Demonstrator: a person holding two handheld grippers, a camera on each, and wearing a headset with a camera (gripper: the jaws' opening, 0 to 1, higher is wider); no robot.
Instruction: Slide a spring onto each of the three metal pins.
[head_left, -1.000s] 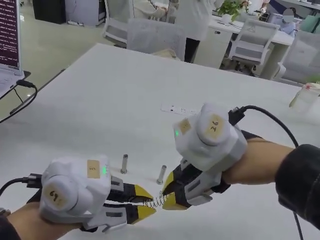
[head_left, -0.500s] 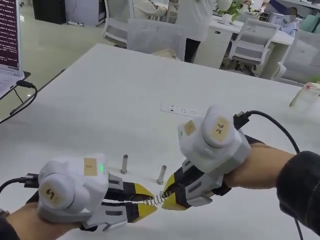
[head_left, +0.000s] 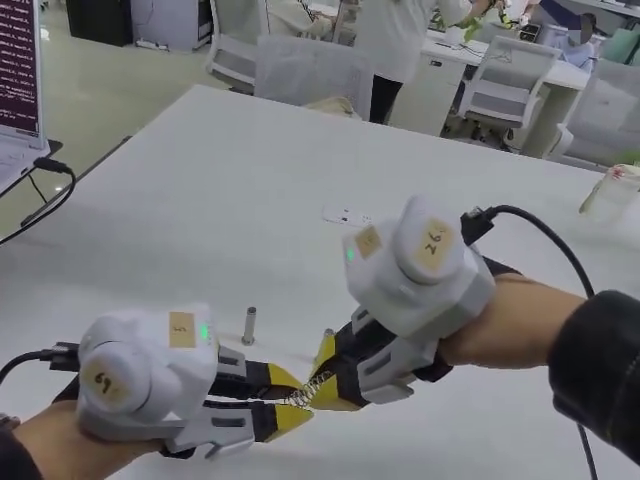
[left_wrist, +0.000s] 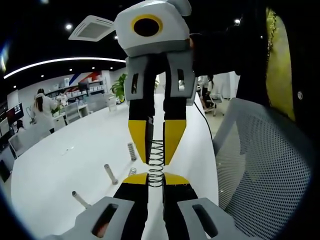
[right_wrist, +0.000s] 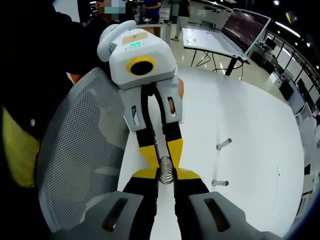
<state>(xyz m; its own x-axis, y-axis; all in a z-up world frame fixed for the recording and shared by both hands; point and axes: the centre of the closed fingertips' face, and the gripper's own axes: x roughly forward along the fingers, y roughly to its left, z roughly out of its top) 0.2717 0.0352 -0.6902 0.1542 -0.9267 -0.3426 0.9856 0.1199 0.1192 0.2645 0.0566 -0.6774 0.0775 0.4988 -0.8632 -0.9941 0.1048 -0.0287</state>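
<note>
Coils of the spring (head_left: 314, 388) hang low in the middle of our head view, held above the worktop (head_left: 250, 180) between two sets of tongs. We see the left tongs (head_left: 290, 400) clamped on one end from the lower left, and the right tongs (head_left: 328, 378) clamped on the other end from the right. In the left gripper view, three pins (left_wrist: 111, 174) stand on the worktop left of centre, beside the spring.
</note>
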